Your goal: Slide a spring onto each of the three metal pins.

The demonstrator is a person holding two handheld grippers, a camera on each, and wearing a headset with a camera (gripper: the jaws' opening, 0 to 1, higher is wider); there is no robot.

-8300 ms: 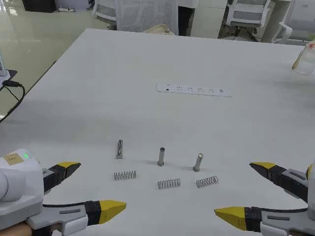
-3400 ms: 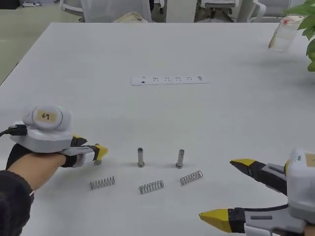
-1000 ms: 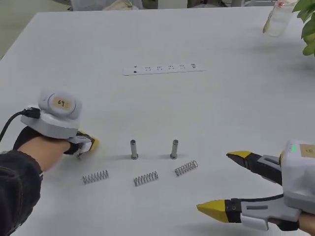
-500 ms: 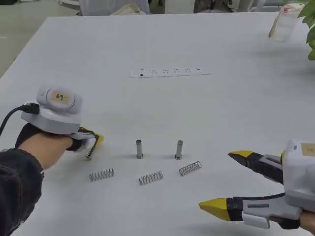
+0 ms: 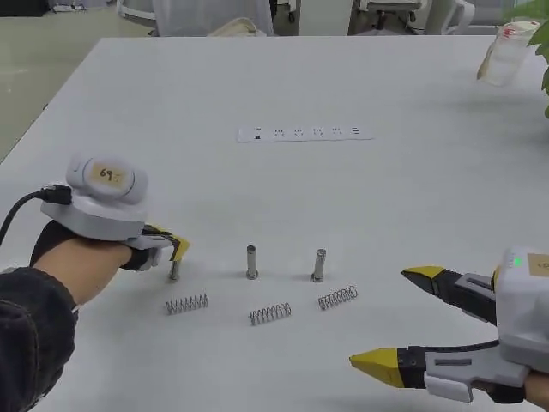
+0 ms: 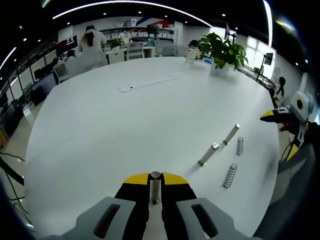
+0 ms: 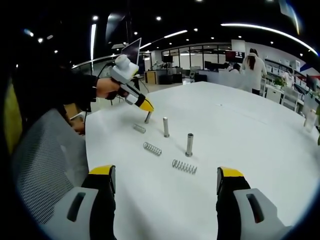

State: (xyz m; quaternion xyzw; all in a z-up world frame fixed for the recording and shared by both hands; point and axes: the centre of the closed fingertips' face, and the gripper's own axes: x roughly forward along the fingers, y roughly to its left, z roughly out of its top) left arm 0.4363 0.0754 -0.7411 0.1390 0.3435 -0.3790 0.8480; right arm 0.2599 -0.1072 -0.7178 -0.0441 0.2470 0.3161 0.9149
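- Springs, three: left spring point(image 5: 186, 304), middle spring point(image 5: 270, 314), right spring point(image 5: 338, 298). They lie flat in a row on the white surface point(image 5: 257, 189), each just on the person's side of a pin, apart from it and not threaded on.
- Middle pin point(image 5: 251, 262) and right pin point(image 5: 319, 265): upright and standing free.
- Left pin point(image 5: 175, 270): roughly upright, clamped between the tips of the left gripper point(image 5: 176, 249). Its top end is hidden by the tips in the head view.
- Right gripper point(image 5: 393, 318): jaws spread wide and holding nothing, low over the surface to the right of the right spring and well apart from it.
- Power strip point(image 5: 305, 133): flat on the surface, well beyond the pins.
- Clear container point(image 5: 506, 53): at the far right of the surface, beside green leaves point(image 5: 544, 17).
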